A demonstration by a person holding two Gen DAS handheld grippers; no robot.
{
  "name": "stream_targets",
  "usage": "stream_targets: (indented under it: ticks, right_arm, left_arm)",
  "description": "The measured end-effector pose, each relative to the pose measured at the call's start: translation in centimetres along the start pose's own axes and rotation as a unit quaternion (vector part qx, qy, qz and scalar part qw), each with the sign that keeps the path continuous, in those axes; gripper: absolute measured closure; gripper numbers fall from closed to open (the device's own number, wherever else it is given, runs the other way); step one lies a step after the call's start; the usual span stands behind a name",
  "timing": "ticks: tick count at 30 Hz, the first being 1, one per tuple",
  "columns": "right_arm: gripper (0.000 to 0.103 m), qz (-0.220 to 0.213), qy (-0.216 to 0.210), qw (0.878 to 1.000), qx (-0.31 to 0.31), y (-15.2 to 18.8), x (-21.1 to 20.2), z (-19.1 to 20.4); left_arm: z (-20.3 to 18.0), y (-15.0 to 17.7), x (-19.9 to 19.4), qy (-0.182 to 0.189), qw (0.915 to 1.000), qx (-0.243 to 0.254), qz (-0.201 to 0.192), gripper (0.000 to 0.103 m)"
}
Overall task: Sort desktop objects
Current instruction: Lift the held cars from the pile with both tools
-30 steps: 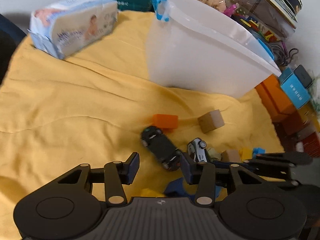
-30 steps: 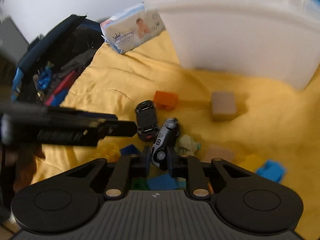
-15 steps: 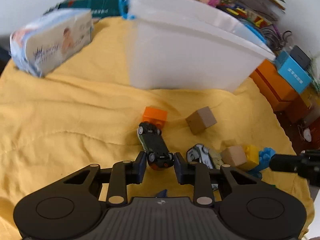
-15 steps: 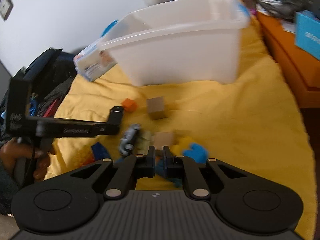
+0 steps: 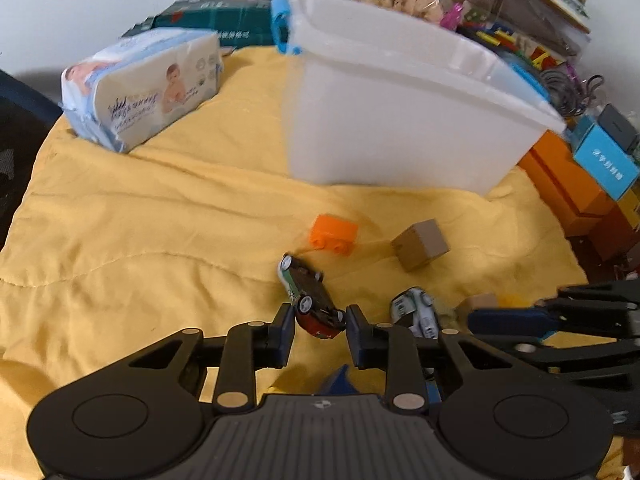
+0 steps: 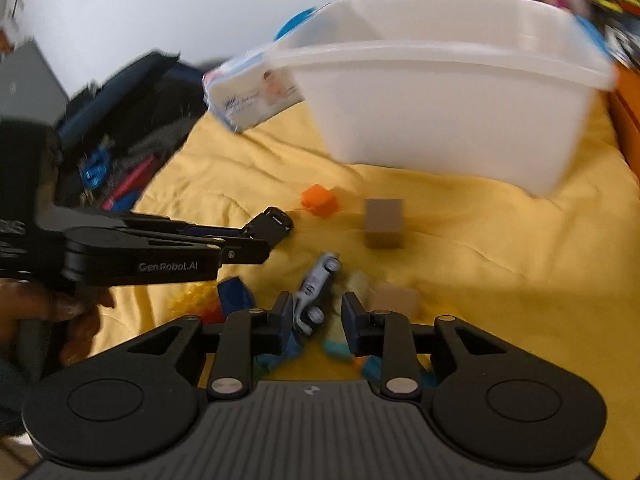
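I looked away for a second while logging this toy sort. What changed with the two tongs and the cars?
The left tongs narrowed and moved in around the dark toy car, its rear now between the fingers. The right tongs, nearly shut half a second ago, reopened beside the silver car. The white bin, orange brick and brown cube stayed put.

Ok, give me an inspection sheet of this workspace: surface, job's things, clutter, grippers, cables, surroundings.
Surface: wrinkled yellow cloth.
Job's things: dark toy car; silver toy car on its side; orange brick; brown cube; white bin.
Clutter: wipes pack; blue and yellow bricks near the grippers.
Grippers: left gripper open, fingers straddling the dark car's rear; right gripper open around the silver car.
Cables: dark cord coil behind the bin.
Surroundings: orange boxes, blue box, stacked packages, white wall.
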State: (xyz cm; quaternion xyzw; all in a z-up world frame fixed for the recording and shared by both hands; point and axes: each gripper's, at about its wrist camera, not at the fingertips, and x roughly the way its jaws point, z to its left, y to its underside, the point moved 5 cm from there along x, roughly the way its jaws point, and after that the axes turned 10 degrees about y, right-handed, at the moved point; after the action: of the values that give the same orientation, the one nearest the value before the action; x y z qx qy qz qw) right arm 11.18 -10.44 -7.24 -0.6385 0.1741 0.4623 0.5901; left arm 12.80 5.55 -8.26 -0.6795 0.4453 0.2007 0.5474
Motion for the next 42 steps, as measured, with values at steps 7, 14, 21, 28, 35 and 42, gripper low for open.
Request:
stream_targets:
  ticks: [7, 14, 21, 28, 35, 42]
  right_arm:
    - [0.070, 0.020, 0.034, 0.999, -0.034, -0.4, 3.6, 2.2]
    - [0.083, -0.001, 0.063, 0.993, -0.096, 0.2, 2.5, 2.9]
    - [0.083, -0.016, 0.009, 1.000, 0.006, 0.2, -3.1, -1.2]
    - [0.083, 0.061, -0.080, 0.993, 0.069, 4.5, -4.8, -4.5]
    - [0.083, 0.108, -0.160, 0.980, 0.050, 6.8, -3.6, -3.3]
    - [0.073, 0.074, -0.076, 0.994, -0.021, 6.7, -4.1, -4.4]
  left_arm:
    - [1.8, -0.8, 1.4, 0.017, 0.9995, -0.017, 0.018, 0.069]
    - [1.3, -1.0, 1.8, 0.030, 0.9991, 0.020, 0.023, 0.083]
    - [-3.0, 0.5, -3.5, 0.047, 0.9956, 0.081, 0.002, 0.083]
    - [-7.8, 5.4, -5.0, 0.034, 0.9890, 0.140, 0.032, 0.083]
    - [-8.5, 8.9, -4.8, -0.026, 0.9857, 0.156, 0.060, 0.082]
    - [-9.7, 10.9, -2.8, -0.094, 0.9699, 0.205, 0.091, 0.072]
